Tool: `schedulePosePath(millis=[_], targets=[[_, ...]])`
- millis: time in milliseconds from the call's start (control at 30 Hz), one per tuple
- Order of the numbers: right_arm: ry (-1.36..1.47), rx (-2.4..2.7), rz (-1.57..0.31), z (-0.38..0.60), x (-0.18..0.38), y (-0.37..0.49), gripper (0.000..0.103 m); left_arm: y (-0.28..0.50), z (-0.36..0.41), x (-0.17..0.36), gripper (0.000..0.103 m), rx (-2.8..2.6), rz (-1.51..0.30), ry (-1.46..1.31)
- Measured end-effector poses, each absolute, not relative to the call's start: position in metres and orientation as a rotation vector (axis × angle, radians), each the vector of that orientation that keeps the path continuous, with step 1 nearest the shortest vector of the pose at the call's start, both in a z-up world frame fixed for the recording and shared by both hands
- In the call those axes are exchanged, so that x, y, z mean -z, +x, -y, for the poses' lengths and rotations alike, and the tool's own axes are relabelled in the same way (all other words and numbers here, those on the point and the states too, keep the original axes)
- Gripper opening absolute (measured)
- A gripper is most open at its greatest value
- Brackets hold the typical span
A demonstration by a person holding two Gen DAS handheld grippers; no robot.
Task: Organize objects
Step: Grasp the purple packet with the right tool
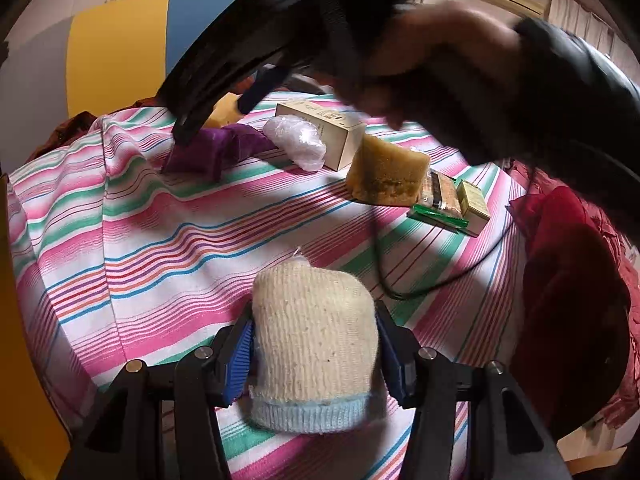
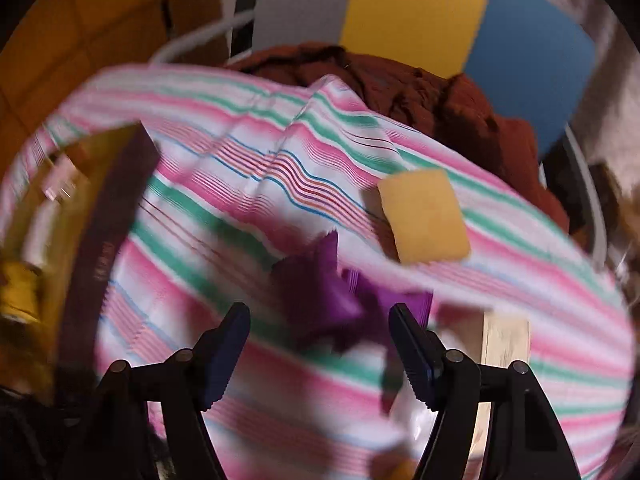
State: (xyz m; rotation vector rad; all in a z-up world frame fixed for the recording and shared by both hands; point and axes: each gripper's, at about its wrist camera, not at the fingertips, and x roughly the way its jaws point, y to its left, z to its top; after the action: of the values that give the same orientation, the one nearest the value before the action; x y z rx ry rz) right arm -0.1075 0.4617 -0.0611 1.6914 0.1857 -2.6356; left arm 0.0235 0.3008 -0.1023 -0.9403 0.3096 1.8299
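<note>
My left gripper (image 1: 314, 346) is shut on a cream knitted sock roll (image 1: 316, 320) with a pale blue cuff, held just above the striped cloth (image 1: 160, 240). My right gripper (image 2: 320, 340) is open, its blue pads apart, hovering over a crumpled purple cloth (image 2: 332, 296). The left wrist view shows that purple cloth (image 1: 216, 148) at the far side, with a person's hand (image 1: 440, 52) holding the right gripper over it. A yellow sponge (image 2: 424, 216) lies beyond the purple cloth. The right wrist view is blurred.
A clear plastic bag (image 1: 296, 140), a cream box (image 1: 320, 128), a brown sponge (image 1: 386, 176) and small packets (image 1: 440, 196) sit at the far right. A black cable (image 1: 400, 284) loops across. Red fabric (image 1: 568, 280) lies right. A yellow-purple box (image 2: 100, 208) stands left.
</note>
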Motion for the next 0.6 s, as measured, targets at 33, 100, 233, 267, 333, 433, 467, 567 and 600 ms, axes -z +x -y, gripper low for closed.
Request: schedulePosePath(millis=[33,100,233,267,333,433,467,567,600], targets=[[1.707,2.625,-0.245,-0.459,0.065,-0.113,0.070,0.024,-0.302,0.103,0.055,-1.828,-0.311,-0.937],[1.735,2.591,-0.375,-0.453,0.078,-0.126,0.063,0.024,-0.303,0.104,0.055,-1.824,-0.313,-0.930],[1.768,2.538,-0.466,-0.446,0.091,-0.137,0.043,0.024,-0.303,0.106,0.055,-1.818,-0.309,-0.925],[1.770,2.543,-0.447,-0.447,0.091,-0.137,0.041,0.024,-0.303,0.107,0.055,-1.818,-0.307,-0.925],[1.769,2.558,-0.416,-0.449,0.089,-0.134,0.039,0.024,-0.303,0.107,0.055,-1.820,-0.303,-0.926],[1.744,2.621,-0.280,-0.459,0.078,-0.121,0.038,0.024,-0.303,0.105,0.055,-1.823,-0.300,-0.932],[1.724,2.649,-0.210,-0.465,0.069,-0.112,0.038,0.024,-0.302,0.104,0.054,-1.825,-0.301,-0.935],[1.675,2.710,-0.085,-0.473,0.050,-0.089,0.038,0.026,-0.300,0.099,0.054,-1.829,-0.292,-0.946],[1.653,2.733,-0.041,-0.477,0.042,-0.078,0.038,0.026,-0.297,0.096,0.054,-1.829,-0.289,-0.943]])
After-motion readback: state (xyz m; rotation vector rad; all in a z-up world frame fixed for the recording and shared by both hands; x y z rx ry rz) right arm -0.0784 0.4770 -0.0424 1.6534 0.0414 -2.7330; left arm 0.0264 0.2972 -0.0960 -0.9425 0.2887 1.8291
